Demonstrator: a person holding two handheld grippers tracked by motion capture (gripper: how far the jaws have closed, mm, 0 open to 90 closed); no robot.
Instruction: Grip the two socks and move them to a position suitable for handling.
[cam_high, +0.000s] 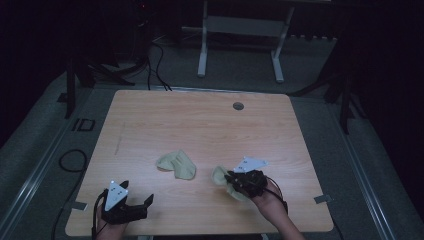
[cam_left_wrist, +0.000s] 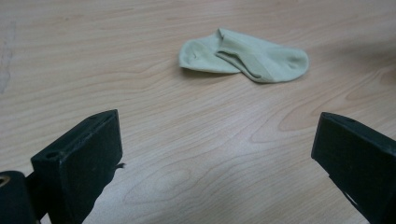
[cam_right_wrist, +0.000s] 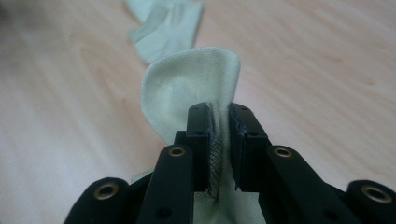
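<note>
Two pale green socks are on the wooden table (cam_high: 200, 120). One sock (cam_high: 176, 165) (cam_left_wrist: 245, 57) (cam_right_wrist: 166, 25) lies folded near the table's middle. The other sock (cam_high: 220, 176) (cam_right_wrist: 191, 88) is pinched at the front right by my right gripper (cam_high: 231, 178) (cam_right_wrist: 219, 126); its jaws are shut on the fabric, and the free end curls up beyond them. My left gripper (cam_high: 140, 202) (cam_left_wrist: 215, 154) rests at the front left, jaws wide open with nothing between them, facing the folded sock from a distance.
A round grey grommet (cam_high: 238, 106) sits in the tabletop near the far edge. Beyond the table stand a white frame (cam_high: 240, 40) and cables (cam_high: 155, 65) on the grey floor. A cable loop (cam_high: 72, 160) lies left of the table.
</note>
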